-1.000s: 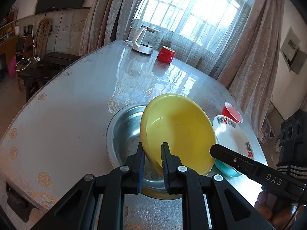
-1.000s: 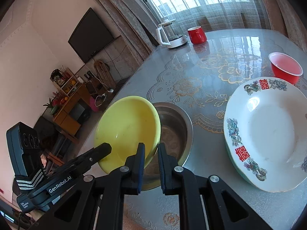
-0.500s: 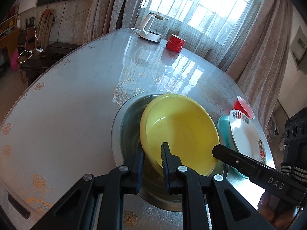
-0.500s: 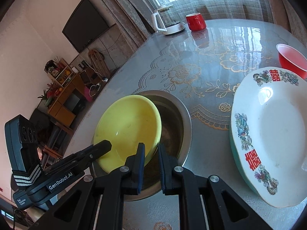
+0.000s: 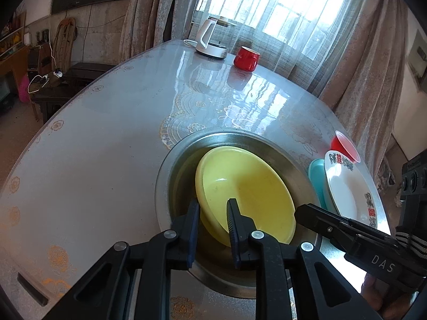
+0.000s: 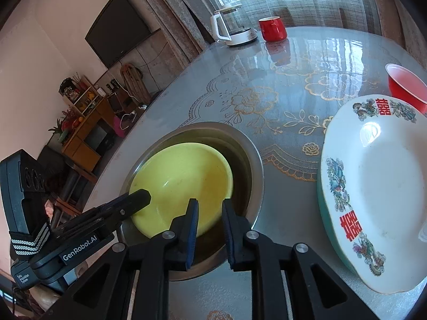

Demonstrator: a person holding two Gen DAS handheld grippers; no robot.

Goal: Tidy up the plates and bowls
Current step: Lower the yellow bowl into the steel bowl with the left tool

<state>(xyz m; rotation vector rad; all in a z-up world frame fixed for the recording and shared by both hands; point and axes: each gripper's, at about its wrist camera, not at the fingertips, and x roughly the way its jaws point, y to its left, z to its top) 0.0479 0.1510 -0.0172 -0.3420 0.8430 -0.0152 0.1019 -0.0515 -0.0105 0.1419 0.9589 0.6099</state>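
A yellow bowl lies inside a wide steel basin on the table. My left gripper straddles the bowl's near rim. Its jaws are opening, and the rim sits loosely between them. On the opposite edge, my right gripper also has the rim between its jaws, which are opening too, with a dark gap beside the rim. To the right of the basin, a white patterned plate rests on a teal plate.
A red plastic cup stands just behind the plates. A red mug and a white kettle sit at the far edge by the window. The table's left side drops off toward furniture.
The yellow bowl has come down from a tilted hold above the basin and now lies in it. Both grippers' jaws have widened around its rim.
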